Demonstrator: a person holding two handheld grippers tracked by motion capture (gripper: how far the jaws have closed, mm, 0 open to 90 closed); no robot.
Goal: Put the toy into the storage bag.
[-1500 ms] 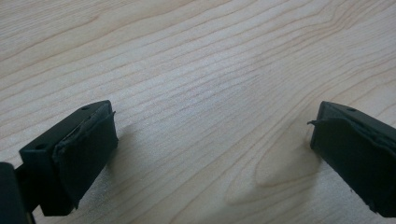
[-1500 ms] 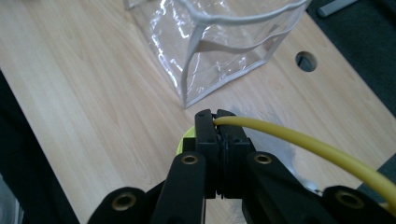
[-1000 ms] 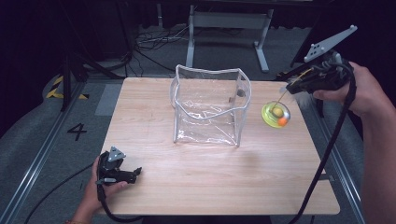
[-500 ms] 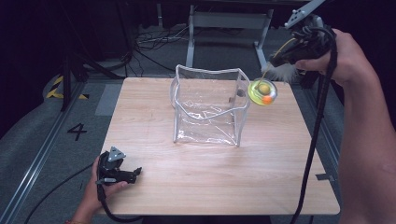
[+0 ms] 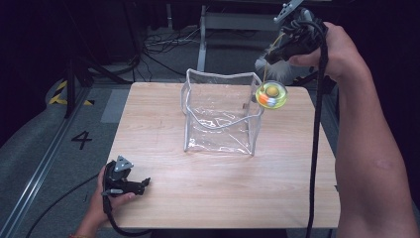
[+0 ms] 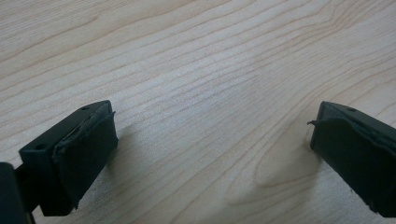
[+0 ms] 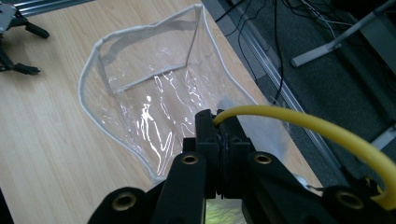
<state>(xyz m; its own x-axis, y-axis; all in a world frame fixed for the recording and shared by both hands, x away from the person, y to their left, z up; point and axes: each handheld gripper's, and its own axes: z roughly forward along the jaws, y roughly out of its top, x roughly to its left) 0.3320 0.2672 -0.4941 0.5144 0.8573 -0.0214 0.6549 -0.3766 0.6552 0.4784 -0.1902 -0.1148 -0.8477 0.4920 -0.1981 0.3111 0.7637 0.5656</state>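
At the table's near left corner, the left gripper (image 5: 130, 184) rested on the pale wooden table (image 5: 163, 139), jaws wide with only bare wood between them. In the middle stood the clear soft plastic bag with white piping (image 5: 220, 111), mouth open upward. At the far right, the right gripper (image 7: 219, 140), raised above the bag's right rim, was clamped on a yellow cord (image 7: 303, 123). From it hung a round translucent yellow-green toy (image 5: 272, 95), its inner parts too small to identify, beside something white and fluffy.

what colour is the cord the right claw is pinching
Yellow. The cord shows best in the right gripper view, arcing out from between the shut jaws of the right claw.
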